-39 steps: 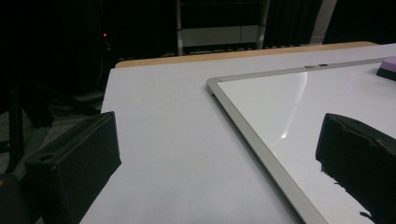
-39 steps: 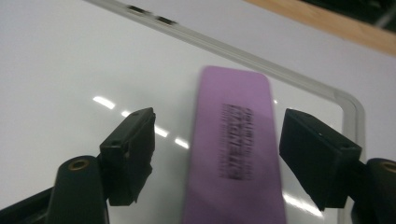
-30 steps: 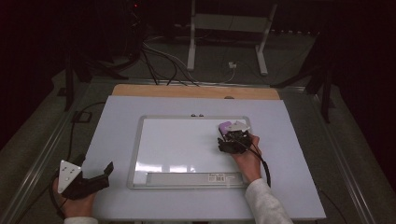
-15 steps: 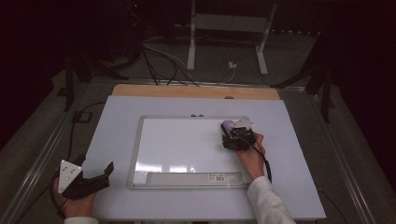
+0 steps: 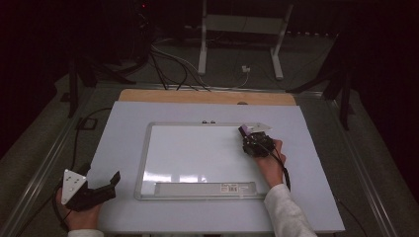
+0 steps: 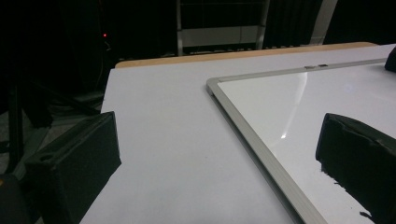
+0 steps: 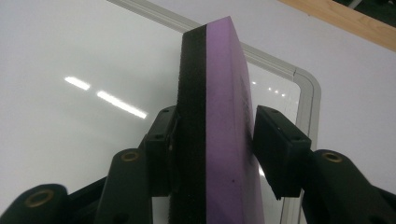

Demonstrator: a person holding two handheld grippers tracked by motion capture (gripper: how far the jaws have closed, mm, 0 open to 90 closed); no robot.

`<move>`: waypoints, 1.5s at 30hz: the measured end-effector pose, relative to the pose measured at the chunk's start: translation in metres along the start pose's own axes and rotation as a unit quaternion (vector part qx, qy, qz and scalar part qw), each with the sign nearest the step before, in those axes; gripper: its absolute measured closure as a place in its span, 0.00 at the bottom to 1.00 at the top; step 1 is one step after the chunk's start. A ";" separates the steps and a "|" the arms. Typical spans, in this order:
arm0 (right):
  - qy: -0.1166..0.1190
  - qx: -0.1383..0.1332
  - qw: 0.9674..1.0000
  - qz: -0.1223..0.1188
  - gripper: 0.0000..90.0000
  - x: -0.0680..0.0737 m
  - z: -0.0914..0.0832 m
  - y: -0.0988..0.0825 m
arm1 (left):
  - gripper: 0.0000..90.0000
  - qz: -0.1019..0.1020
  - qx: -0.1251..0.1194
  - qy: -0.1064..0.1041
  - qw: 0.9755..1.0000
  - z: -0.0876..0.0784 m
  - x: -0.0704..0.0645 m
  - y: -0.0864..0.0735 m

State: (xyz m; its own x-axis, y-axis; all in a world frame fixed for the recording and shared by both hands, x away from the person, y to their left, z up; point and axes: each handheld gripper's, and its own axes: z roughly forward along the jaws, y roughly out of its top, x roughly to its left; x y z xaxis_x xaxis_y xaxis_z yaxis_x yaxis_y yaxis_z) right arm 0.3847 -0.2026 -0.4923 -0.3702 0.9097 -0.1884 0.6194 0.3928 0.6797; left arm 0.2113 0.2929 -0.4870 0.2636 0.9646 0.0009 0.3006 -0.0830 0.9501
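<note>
A purple eraser [image 7: 224, 116] with a black felt face stands on edge on the whiteboard [image 5: 197, 158], near its far right corner. My right gripper [image 7: 212, 130] has just been closing on it; one pad lies against the felt, the other against the purple side. From above, the right gripper [image 5: 249, 136] and the eraser [image 5: 243, 130] sit at that corner with the person's hand behind them. My left gripper [image 5: 111, 185] rests off the board's near left corner. Its jaws [image 6: 219, 140] stand wide open with nothing between them.
The board's metal frame [image 6: 261, 154] runs between the left jaws' line of sight. A grey tray strip [image 5: 205, 188] lies along the board's near edge. A wooden strip [image 5: 207, 97] edges the far side of the white table. Cables and stand legs lie on the floor beyond.
The right hand has edged slightly to the right at the board's far right corner, with the eraser. The left hand has stayed where it was.
</note>
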 end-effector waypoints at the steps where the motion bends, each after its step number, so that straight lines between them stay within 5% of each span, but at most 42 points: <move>1: -0.002 -0.001 1.000 0.001 0.61 0.000 0.000 0.000 | 0.01 0.000 0.000 0.000 1.000 0.000 0.000 0.000; 5: -0.012 -0.005 1.000 0.016 0.69 -0.004 -0.003 0.001 | 0.01 0.000 0.000 0.000 1.000 0.000 0.000 0.000; 13: -0.021 -0.027 0.997 0.068 0.70 -0.019 -0.009 0.004 | 0.01 0.001 0.000 0.000 1.000 0.000 0.000 0.000; 31: -0.031 -0.014 0.987 0.157 0.71 -0.027 0.004 0.001 | 0.01 0.000 0.000 0.001 1.000 0.000 0.000 0.000; 45: -0.032 -0.012 0.985 0.171 0.70 -0.028 0.004 0.000 | 0.01 0.000 0.000 0.001 1.000 0.000 0.000 0.000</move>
State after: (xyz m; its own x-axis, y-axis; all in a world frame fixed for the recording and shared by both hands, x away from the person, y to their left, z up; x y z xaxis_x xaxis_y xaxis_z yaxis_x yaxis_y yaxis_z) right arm 0.3978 -0.2277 -0.4903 -0.0978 0.9951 0.0114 0.6842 0.0589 0.7270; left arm 0.2115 0.2926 -0.4874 0.2621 0.9650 0.0010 0.3009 -0.0827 0.9501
